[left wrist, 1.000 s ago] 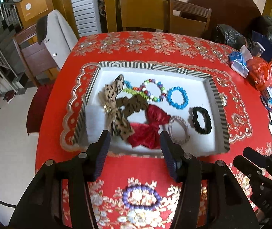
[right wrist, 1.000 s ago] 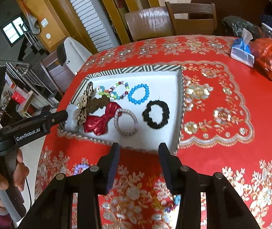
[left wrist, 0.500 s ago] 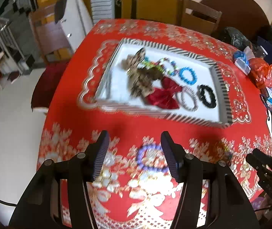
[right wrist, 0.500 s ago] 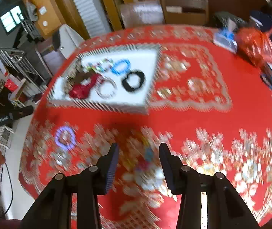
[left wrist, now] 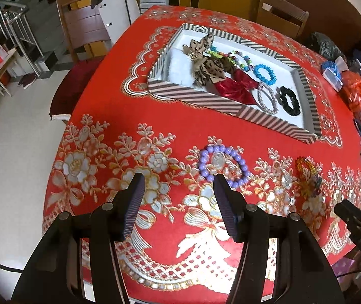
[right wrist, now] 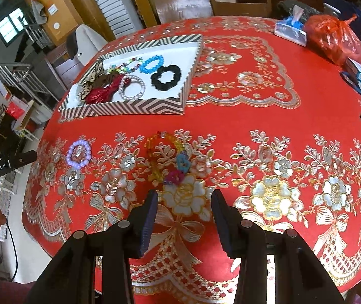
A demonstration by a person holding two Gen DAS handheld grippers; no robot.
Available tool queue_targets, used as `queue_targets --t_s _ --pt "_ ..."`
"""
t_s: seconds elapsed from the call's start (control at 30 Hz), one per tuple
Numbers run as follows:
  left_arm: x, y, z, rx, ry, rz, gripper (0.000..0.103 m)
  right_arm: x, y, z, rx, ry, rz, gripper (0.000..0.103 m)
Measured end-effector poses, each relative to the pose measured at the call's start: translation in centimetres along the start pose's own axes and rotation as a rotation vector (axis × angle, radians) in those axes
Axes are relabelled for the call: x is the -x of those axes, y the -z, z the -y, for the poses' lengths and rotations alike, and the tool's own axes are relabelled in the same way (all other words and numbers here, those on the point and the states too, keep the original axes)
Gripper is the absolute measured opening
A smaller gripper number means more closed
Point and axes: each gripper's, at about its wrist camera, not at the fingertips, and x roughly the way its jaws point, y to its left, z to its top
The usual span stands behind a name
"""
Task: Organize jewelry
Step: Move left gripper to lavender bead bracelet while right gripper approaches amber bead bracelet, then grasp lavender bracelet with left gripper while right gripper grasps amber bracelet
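Both tools have drawn back from the tray (left wrist: 207, 102); left tool (left wrist: 178, 185) and right tool (right wrist: 184, 202) spread, empty.

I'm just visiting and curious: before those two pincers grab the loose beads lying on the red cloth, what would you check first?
1. Left gripper open and empty: ok.
2. Right gripper open and empty: ok.
3. Purple bead bracelet lying flat on the tablecloth, just ahead of the left gripper: ok.
4. Multicoloured bead piece ahead of the right gripper: ok, though whether it is one strand or several cannot tell.
5. Bare room in the striped tray for more pieces: ok.
6. Grippers apart from each other: ok.
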Motion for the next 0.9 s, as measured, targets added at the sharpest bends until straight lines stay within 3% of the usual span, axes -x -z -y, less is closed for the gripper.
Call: queue_targets --t_s 0.6,0.77,0.9 --pt "0.0 0.4 1.2 -0.009 -0.012 0.008 0.056 -1.5 -1.5 -0.3 0.046 -0.009 -0.017 0.042" --pt "-1.1 0.2 1.2 0.006 0.016 -0.024 0.056 -2.5 -2.2 0.1 0.058 0.004 -0.027 0.042" --pt "-3.1 -0.2 0.3 0.059 0.069 -0.095 0.056 -3.6 -3.1 0.3 0.075 0.013 -0.037 0.042"
